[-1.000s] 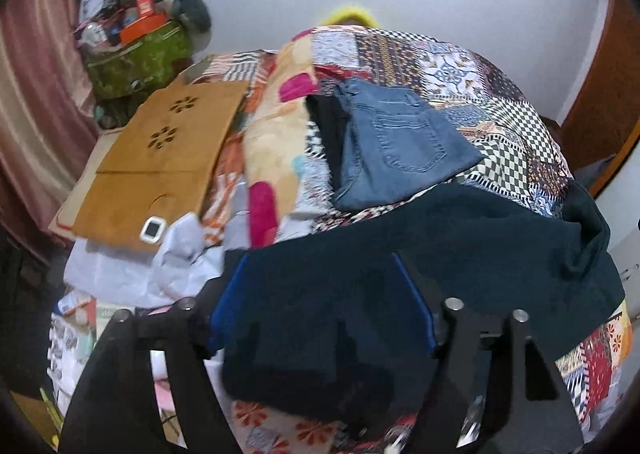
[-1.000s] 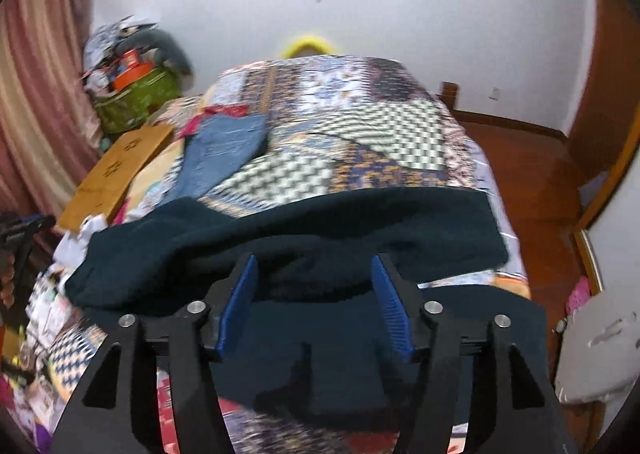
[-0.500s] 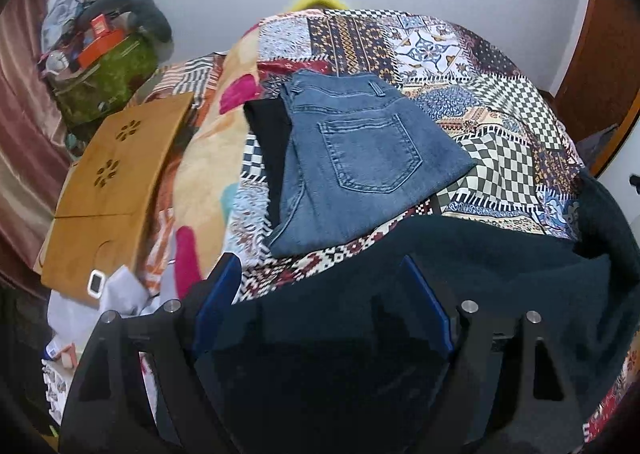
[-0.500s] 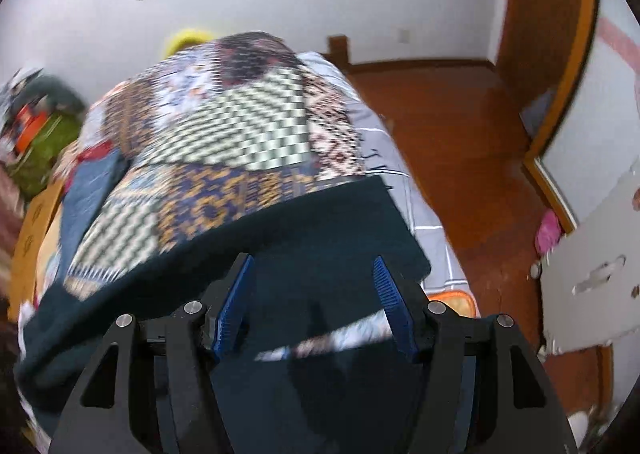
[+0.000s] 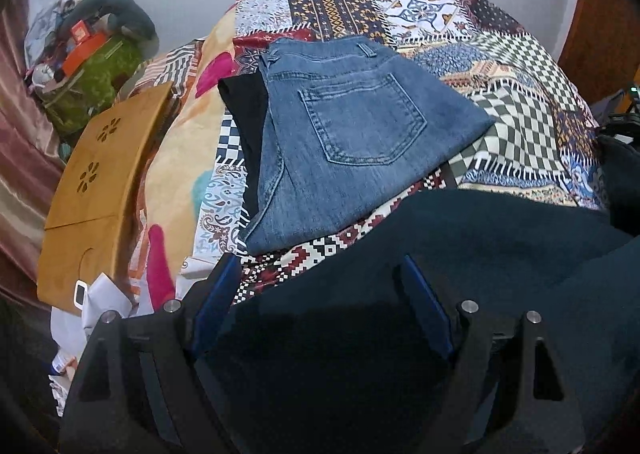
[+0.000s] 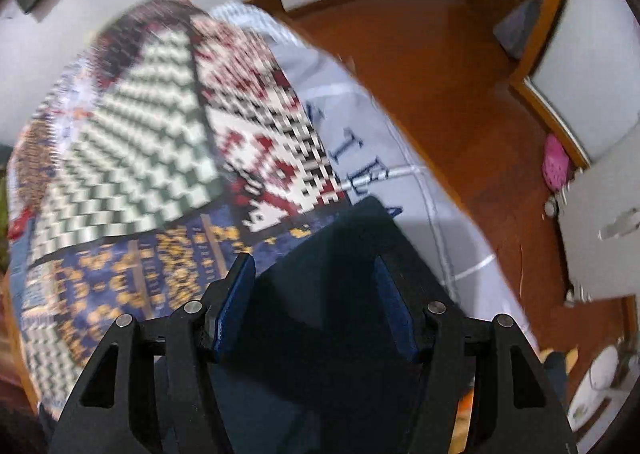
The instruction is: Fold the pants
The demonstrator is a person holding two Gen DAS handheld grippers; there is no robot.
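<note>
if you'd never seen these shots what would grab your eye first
The folded blue jeans stand out first, lying back pocket up in the middle of the loud patchwork bedspread. Below them a big dark teal garment spreads across the near edge of the bed, running under the open left claw. In the right wrist view a corner of that dark cloth sits between the fingers of the right claw.

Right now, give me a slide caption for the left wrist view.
Left gripper open over dark pants, folded blue jeans beyond on the patchwork bedspread.
</note>
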